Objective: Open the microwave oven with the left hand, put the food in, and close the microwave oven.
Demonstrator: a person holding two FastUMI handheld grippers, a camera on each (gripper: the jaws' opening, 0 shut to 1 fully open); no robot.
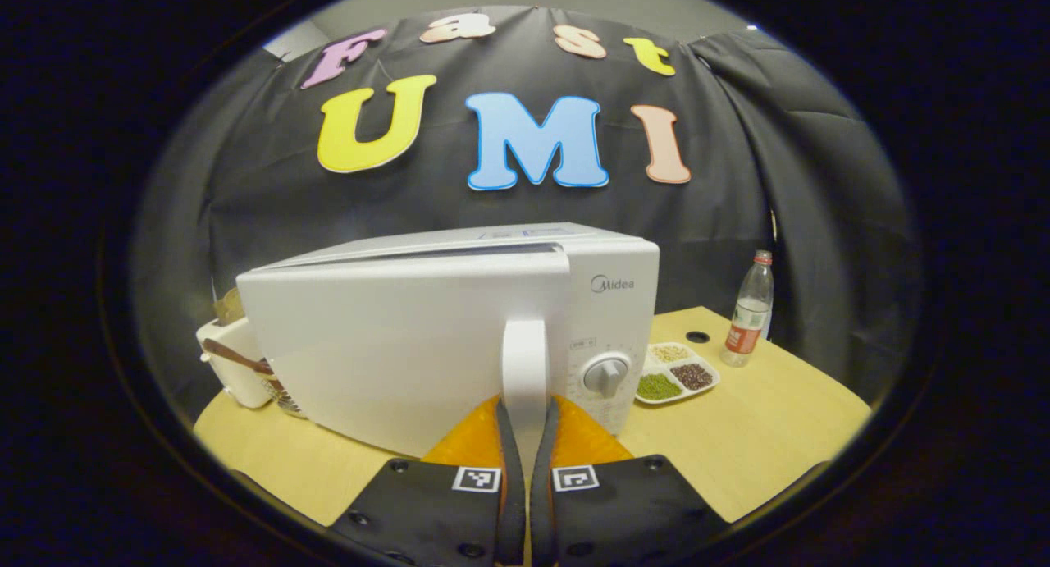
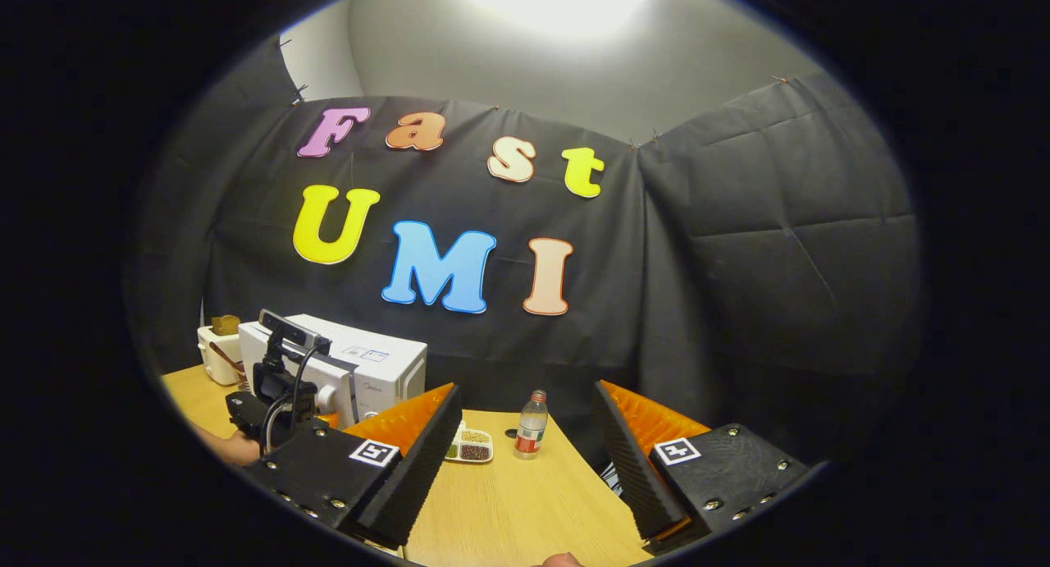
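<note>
Left tool [image 1: 526,436] pinching the microwave [image 1: 459,329] door handle [image 1: 525,362]; right tool [image 2: 525,460] wide, idle. We fear slippage (narrow grip) mid-swing.

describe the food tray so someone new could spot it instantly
Find the white microwave on the wooden table. Just beside its dial end lies a small white tray with three compartments of grains or beans. The plastic bottle nearby stands upright; the tray lies flat.
</note>
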